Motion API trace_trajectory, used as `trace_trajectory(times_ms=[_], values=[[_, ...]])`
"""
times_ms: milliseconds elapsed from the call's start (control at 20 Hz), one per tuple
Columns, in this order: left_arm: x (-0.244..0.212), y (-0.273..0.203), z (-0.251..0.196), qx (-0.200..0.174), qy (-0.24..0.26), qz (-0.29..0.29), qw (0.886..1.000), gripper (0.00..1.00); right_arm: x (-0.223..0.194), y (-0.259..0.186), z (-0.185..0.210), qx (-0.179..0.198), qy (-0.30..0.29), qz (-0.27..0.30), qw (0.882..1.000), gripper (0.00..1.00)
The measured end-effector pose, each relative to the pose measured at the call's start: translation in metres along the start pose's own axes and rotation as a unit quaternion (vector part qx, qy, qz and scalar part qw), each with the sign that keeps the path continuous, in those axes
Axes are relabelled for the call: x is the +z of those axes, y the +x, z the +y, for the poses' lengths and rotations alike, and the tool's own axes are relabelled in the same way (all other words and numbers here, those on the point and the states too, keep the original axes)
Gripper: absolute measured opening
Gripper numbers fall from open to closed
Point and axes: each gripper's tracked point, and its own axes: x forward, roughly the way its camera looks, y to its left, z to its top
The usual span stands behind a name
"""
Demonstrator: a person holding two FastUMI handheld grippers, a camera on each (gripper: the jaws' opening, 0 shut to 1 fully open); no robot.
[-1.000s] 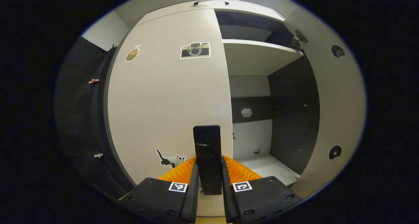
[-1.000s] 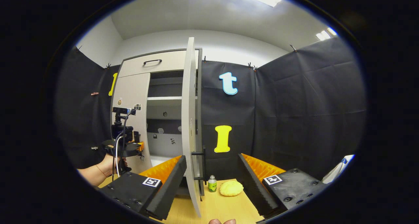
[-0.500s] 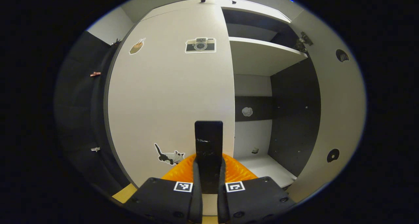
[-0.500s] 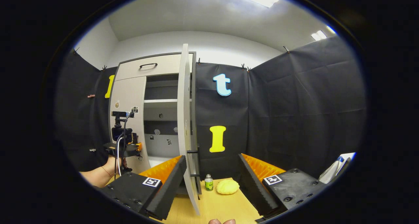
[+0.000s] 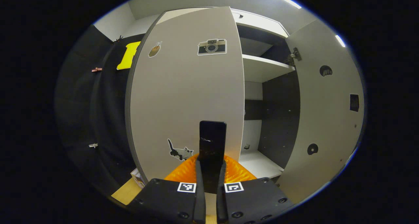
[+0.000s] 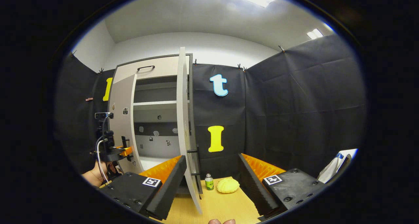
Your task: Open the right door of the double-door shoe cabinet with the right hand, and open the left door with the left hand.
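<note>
Cabinet: pale grey double-door shoe cabinet (image 6: 157, 86) against the booth's back wall, on the wooden floor.
Right door: flat grey panel (image 6: 183, 119) swung fully out, edge-on; done.
Left door: sticker-covered grey panel (image 5: 186, 86) partly open, more swing left.
Left gripper (image 5: 211, 171): clamped on the door's black bar handle (image 5: 212, 142).
Right gripper (image 6: 212, 181): wide apart, holding nothing.
Change: 1 second ago the left door sat flush; now angled outward.
</note>
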Motion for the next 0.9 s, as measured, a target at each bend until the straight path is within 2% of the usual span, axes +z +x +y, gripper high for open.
trace_trajectory(times_ms=[700, 900], values=[[-0.001, -0.070, 0.050, -0.019, -0.013, 0.022, 0.999, 0.17, 0.006, -0.004, 0.013, -0.008, -0.007, -0.009, 1.000, 0.98], [-0.001, -0.086, 0.066, -0.014, -0.012, 0.023, 1.000, 0.17, 0.006, -0.004, 0.022, -0.006, -0.010, -0.008, 1.000, 0.98]])
